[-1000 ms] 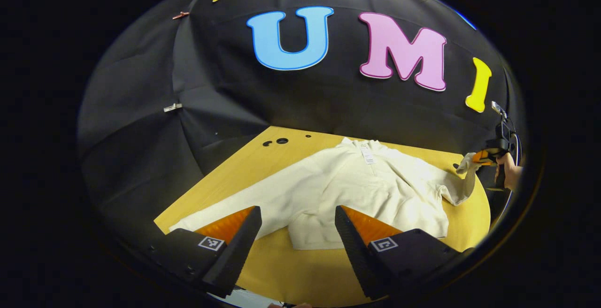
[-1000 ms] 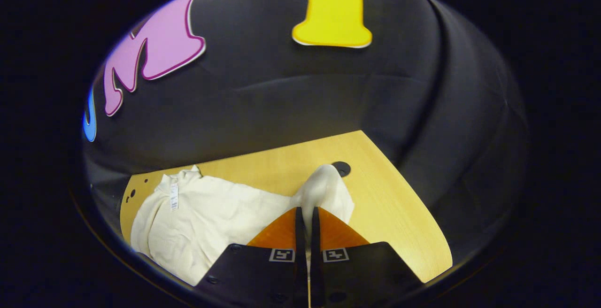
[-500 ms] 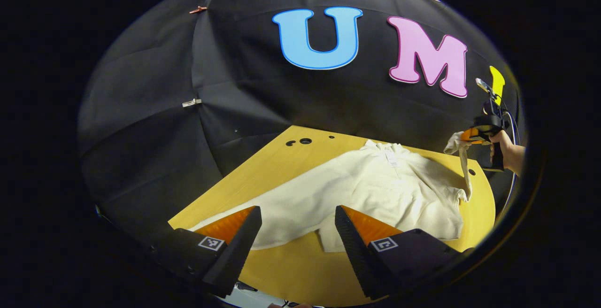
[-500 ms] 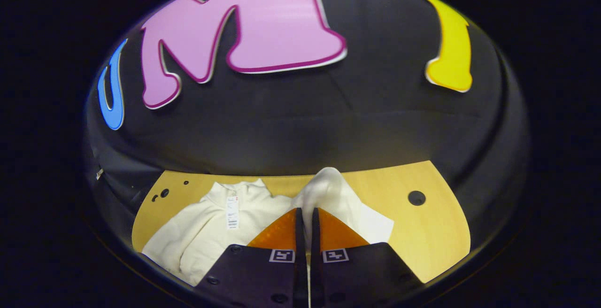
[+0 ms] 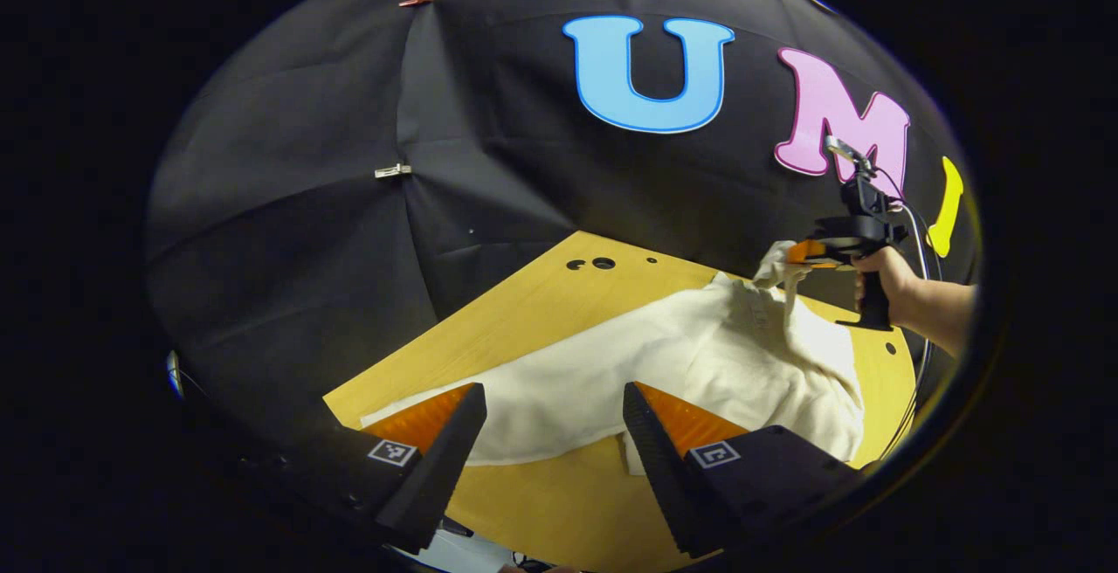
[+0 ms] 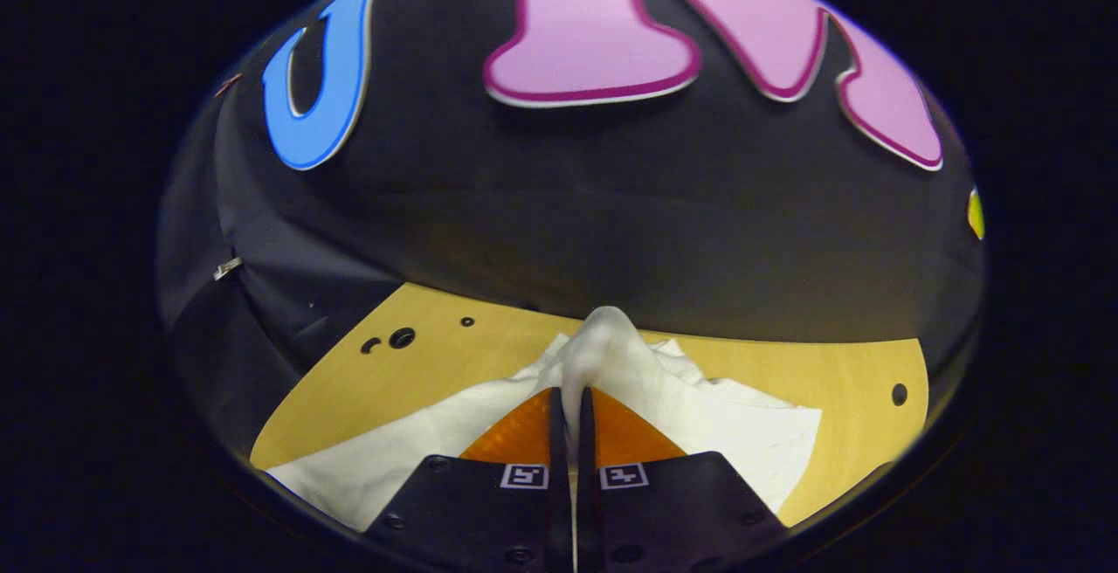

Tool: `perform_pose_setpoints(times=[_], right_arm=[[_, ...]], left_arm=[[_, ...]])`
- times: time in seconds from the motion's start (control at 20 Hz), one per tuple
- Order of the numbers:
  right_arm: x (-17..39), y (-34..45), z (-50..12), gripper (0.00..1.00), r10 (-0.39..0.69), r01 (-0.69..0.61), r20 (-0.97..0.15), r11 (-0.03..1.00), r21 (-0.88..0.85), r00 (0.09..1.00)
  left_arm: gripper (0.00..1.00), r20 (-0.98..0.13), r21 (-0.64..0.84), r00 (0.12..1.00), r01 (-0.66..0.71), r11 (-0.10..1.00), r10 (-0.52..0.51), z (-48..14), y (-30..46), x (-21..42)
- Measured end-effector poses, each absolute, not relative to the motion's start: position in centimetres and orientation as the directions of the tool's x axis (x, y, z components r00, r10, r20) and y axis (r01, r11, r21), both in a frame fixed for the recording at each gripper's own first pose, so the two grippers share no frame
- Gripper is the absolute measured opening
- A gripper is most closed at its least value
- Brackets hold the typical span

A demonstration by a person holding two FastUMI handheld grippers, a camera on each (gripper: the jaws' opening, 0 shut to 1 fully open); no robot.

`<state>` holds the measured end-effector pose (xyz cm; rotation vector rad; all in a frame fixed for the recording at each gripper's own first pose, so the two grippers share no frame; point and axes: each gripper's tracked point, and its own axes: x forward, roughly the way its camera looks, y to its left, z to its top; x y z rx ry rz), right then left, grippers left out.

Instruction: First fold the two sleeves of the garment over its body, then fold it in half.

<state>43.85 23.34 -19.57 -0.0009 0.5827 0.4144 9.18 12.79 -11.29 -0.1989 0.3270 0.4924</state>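
Right tongs (image 6: 572, 407) pinch the sleeve (image 6: 603, 350) above the garment (image 5: 699, 363); left tongs (image 5: 552, 433) gape empty over the desk (image 5: 559, 503) edge, bare wood between them.

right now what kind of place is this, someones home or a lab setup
Most likely a staged recording booth, not a home: black cloth wall clipped together behind a bare wooden table with drilled holes, and a cream garment handled by a hand-held right claw instead of bare hands.
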Motion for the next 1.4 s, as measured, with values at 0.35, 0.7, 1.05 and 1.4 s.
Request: perform_pose_setpoints(times=[0.35, 0.7, 1.05, 1.4], right_arm=[[40.4, 32.5, -24.5, 0.13, 0.444, -0.471, -0.59, 0.874, 0.119, 0.675], [35.7, 32.0, -23.2, 0.91, 0.476, -0.494, -0.566, 0.859, 0.135, 0.673], [33.7, 19.9, -19.7, 0.99, 0.35, -0.362, -0.553, 0.928, 0.092, 0.756], [30.9, 4.9, -14.7, 0.99, 0.164, -0.167, -0.509, 0.985, 0.04, 0.845]], left_arm=[[0.97, -0.354, -0.138, 0.805, -0.549, 0.825, 0.476, -12.3, 15.0, 7.2], [0.98, -0.357, -0.099, 0.77, -0.594, 0.798, 0.529, -14.1, 18.4, 5.6], [0.98, -0.426, -0.107, 0.685, -0.686, 0.72, 0.59, -19.6, 23.3, 2.4], [0.98, -0.519, -0.073, 0.608, -0.732, 0.678, 0.601, -26.5, 28.0, 1.1]])
